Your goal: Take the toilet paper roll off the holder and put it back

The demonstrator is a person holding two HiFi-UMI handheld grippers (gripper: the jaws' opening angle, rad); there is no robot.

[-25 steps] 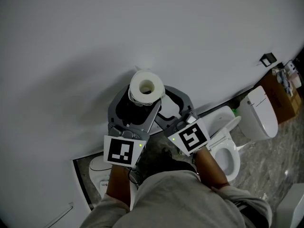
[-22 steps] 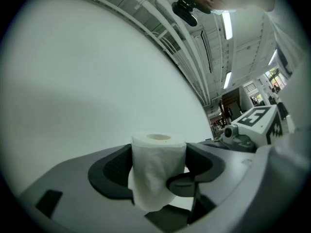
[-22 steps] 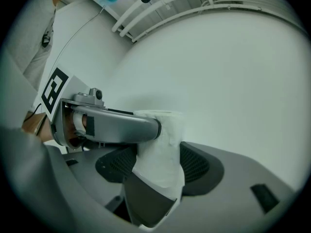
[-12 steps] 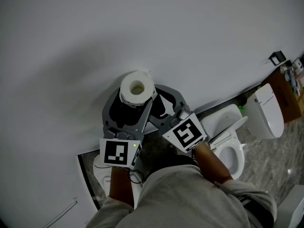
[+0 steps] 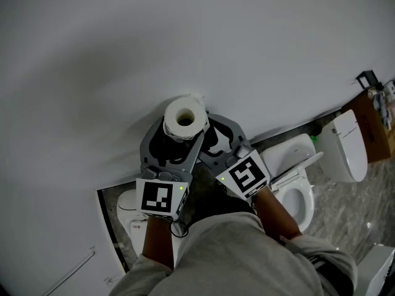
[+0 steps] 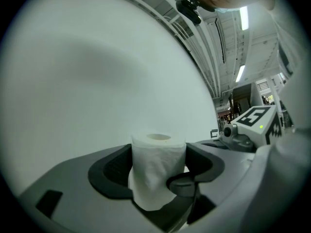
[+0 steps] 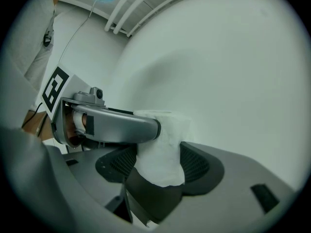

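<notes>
The white toilet paper roll stands upright in the air close to the white wall, its core hole facing up. My left gripper points level at the wall and is shut on the roll, which fills the gap between its dark pads. My right gripper lies close beside it, jaws spread wide. The roll shows between its pads, but contact is unclear. One left finger crosses that view to the roll's top. No holder is in view.
The white wall fills the space ahead. A white toilet with its lid up stands at the right, another white fixture and a brown box beyond it. A white object sits low left on the marbled floor.
Both grippers and the roll have shifted a little together along the wall, sinking slightly. The left grip on the roll looks the same.
</notes>
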